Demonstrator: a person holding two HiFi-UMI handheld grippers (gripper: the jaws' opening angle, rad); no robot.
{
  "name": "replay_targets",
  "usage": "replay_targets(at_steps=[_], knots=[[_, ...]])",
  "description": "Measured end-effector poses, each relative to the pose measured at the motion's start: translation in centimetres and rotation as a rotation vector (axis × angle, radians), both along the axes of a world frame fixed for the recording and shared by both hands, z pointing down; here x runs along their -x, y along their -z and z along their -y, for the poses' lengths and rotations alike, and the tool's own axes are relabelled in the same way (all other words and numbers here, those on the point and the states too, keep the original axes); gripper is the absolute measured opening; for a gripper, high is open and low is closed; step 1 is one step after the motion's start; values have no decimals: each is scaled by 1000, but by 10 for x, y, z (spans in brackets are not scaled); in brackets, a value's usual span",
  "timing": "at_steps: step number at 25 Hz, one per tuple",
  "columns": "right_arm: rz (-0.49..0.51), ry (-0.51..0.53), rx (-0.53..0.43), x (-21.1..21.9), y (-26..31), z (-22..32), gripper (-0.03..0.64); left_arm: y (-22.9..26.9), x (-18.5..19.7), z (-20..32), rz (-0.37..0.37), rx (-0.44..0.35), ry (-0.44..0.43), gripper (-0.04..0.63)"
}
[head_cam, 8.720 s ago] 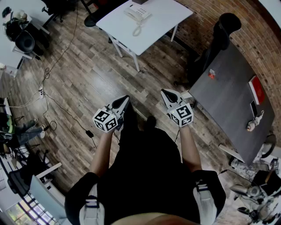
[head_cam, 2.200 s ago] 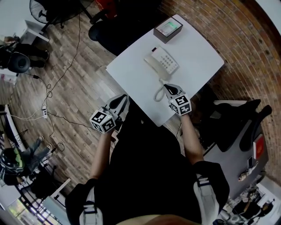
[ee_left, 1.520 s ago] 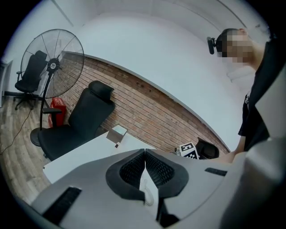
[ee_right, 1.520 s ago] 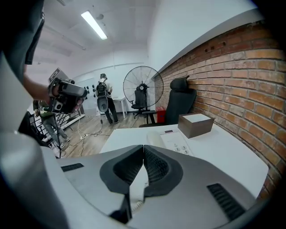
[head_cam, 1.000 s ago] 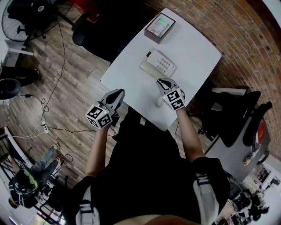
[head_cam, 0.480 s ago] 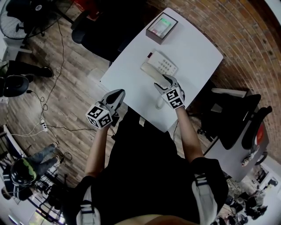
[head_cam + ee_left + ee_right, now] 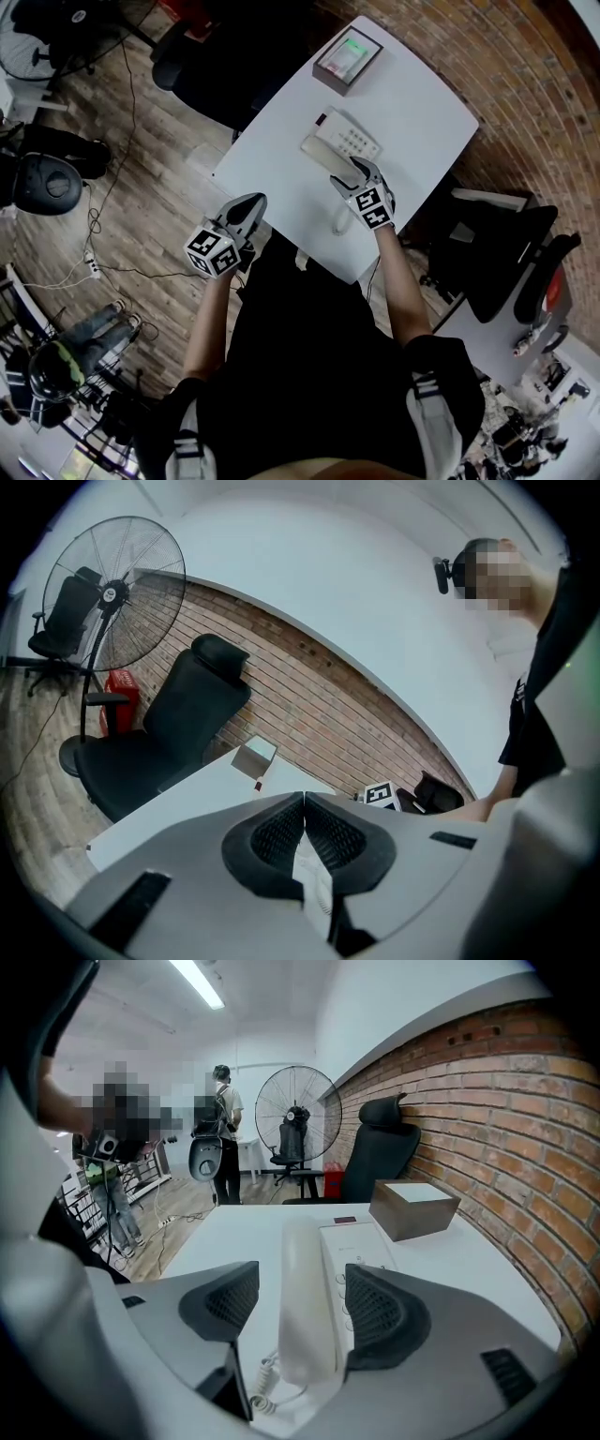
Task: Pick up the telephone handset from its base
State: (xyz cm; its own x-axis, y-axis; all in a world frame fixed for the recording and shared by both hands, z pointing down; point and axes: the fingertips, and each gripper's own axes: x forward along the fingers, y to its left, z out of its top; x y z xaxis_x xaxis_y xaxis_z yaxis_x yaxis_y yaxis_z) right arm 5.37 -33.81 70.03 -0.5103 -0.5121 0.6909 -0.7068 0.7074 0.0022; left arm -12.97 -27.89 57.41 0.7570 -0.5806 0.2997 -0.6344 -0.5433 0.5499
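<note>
In the head view the telephone base [image 7: 354, 141] sits on the white table [image 7: 422, 94], with a dark box [image 7: 347, 58] beyond it. The handset [image 7: 319, 152] lies in its cradle along the base's side. The right gripper [image 7: 352, 171] hangs over the handset's near end, and the coiled cord [image 7: 337, 217] trails from the base toward the person. The left gripper [image 7: 246, 208] is well apart from the base, off the table's near edge, and seems parked because one gripper is enough for this lift. In the left gripper view the left gripper [image 7: 304, 808] has its pads pressed together on nothing, pointing across the table [image 7: 178, 803] past the base toward the box [image 7: 253, 758]. In the right gripper view the right gripper [image 7: 302, 1307] has its jaws opening, spread to either side of the handset [image 7: 305, 1241], whose sides the pads do not yet touch. That straddle looks chosen so a squeeze would take the handset across its narrow width. The handset's long axis runs straight away from the camera, alongside the base's [image 7: 366, 1246] keypad. Its far end points toward the box [image 7: 412, 1206], while the near, corded end [image 7: 258, 1382] points back at the person.
</note>
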Motion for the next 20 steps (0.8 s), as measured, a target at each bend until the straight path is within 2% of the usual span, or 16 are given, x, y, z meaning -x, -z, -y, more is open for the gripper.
replay_targets(at_steps=[9,20], knots=[[-6,16,40,4,-19,5,298,-5,-3,6,-4,5,0,20],[-53,45,68,18,-45,16,296,-11,13,8,13,21,25,20]])
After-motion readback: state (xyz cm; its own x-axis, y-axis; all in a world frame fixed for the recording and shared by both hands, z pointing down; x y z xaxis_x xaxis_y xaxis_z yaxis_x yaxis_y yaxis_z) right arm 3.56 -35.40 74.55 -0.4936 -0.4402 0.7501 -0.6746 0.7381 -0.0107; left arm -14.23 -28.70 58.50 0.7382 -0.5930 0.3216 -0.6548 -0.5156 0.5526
